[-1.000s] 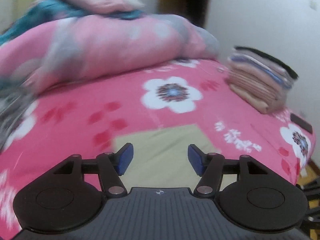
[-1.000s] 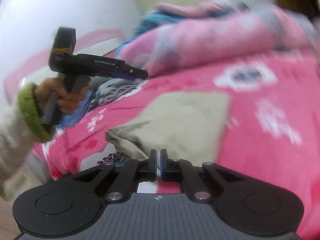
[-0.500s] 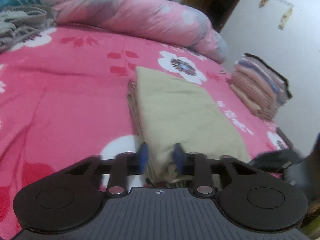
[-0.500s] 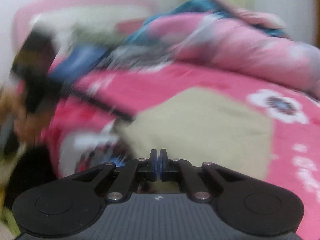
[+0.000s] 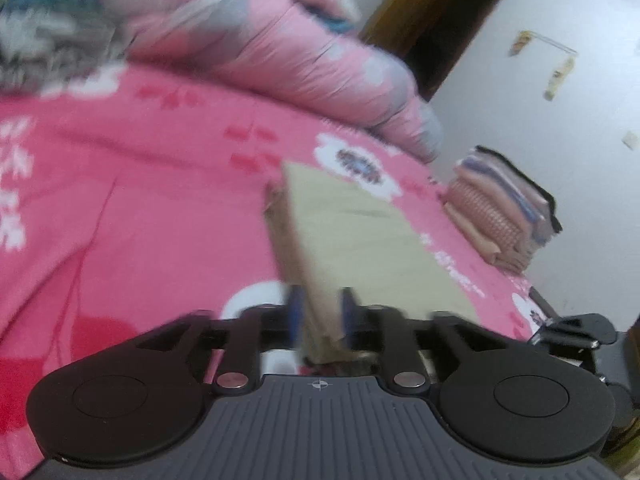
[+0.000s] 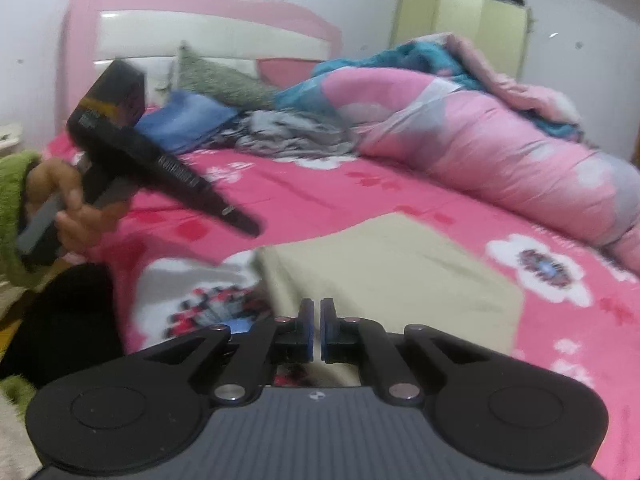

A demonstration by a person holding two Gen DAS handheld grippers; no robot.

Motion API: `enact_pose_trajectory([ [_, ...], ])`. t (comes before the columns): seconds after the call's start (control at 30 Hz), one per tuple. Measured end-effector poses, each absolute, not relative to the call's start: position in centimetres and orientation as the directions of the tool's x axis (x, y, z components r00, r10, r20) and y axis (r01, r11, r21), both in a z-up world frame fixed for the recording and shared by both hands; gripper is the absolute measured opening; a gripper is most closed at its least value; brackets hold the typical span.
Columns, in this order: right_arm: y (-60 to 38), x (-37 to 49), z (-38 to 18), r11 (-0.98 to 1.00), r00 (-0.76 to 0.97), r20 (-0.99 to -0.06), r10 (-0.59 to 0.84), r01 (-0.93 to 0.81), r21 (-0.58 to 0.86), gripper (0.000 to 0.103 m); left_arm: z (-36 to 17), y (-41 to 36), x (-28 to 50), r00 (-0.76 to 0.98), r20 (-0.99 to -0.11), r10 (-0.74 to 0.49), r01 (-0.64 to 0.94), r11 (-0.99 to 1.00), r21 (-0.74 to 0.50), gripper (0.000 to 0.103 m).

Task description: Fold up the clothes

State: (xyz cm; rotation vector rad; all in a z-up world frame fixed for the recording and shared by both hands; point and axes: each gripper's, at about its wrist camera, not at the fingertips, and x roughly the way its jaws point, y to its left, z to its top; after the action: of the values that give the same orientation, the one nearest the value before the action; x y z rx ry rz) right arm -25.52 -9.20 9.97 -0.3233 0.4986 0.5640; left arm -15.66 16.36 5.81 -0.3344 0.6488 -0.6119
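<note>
A folded beige cloth point(image 5: 360, 236) lies on the pink flowered bedsheet point(image 5: 140, 200). My left gripper point(image 5: 321, 312) has the cloth's near left edge between its blue pads, which touch the thick fold on both sides while the jaws are opening. In the right wrist view the beige cloth point(image 6: 392, 272) lies just ahead. My right gripper point(image 6: 314, 320) hovers over its near edge, shut with nothing between the pads. A hand in a green cuff point(image 6: 68, 208) holds the left gripper point(image 6: 250, 230) down at the cloth's left corner.
A stack of folded clothes point(image 5: 504, 216) stands at the bed's far right edge by the wall. A rolled pink quilt point(image 6: 500, 160) lies across the back. Unfolded grey clothes point(image 6: 292, 136) and a blue garment point(image 6: 184, 120) sit near the headboard point(image 6: 200, 32).
My left gripper came down from above the bed to the cloth's near corner and narrowed from wide open onto its edge. My right gripper stayed shut while its view swung over the cloth.
</note>
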Motion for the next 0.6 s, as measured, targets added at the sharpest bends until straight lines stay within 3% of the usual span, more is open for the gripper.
enact_pose_trajectory([
  [0.07, -8.1, -26.3, 8.9, 0.773, 0.719, -0.552, 0.422, -0.603, -0.194, 0.014, 6.9, 14.9, -17.0, 0.672, -0.443, -0.593, 0.483, 0.805, -0.346, 0.040],
  [0.17, -7.2, -26.2, 7.2, 0.786, 0.704, -0.589, 0.396, -0.592, -0.180, 0.015, 7.7, 12.2, -17.8, 0.674, -0.453, -0.583, 0.572, 0.800, -0.178, 0.055],
  [0.3, -7.7, -24.8, 5.6, 0.861, 0.722, -0.610, 0.328, -0.494, -0.121, 0.015, 7.5, 8.5, -17.9, 0.665, -0.501, -0.553, 0.652, 0.758, 0.028, 0.055],
  [0.43, -9.1, -24.6, 6.1, 0.907, 0.769, -0.555, 0.317, -0.416, -0.058, 0.015, 6.7, 5.5, -18.6, 0.652, -0.525, -0.547, 0.728, 0.647, 0.228, 0.055],
  [0.6, -10.1, -25.2, 6.2, 0.915, 0.799, -0.492, 0.344, -0.402, -0.013, 0.015, 5.6, 3.7, -18.4, 0.627, -0.569, -0.533, 0.763, 0.567, 0.310, 0.053],
])
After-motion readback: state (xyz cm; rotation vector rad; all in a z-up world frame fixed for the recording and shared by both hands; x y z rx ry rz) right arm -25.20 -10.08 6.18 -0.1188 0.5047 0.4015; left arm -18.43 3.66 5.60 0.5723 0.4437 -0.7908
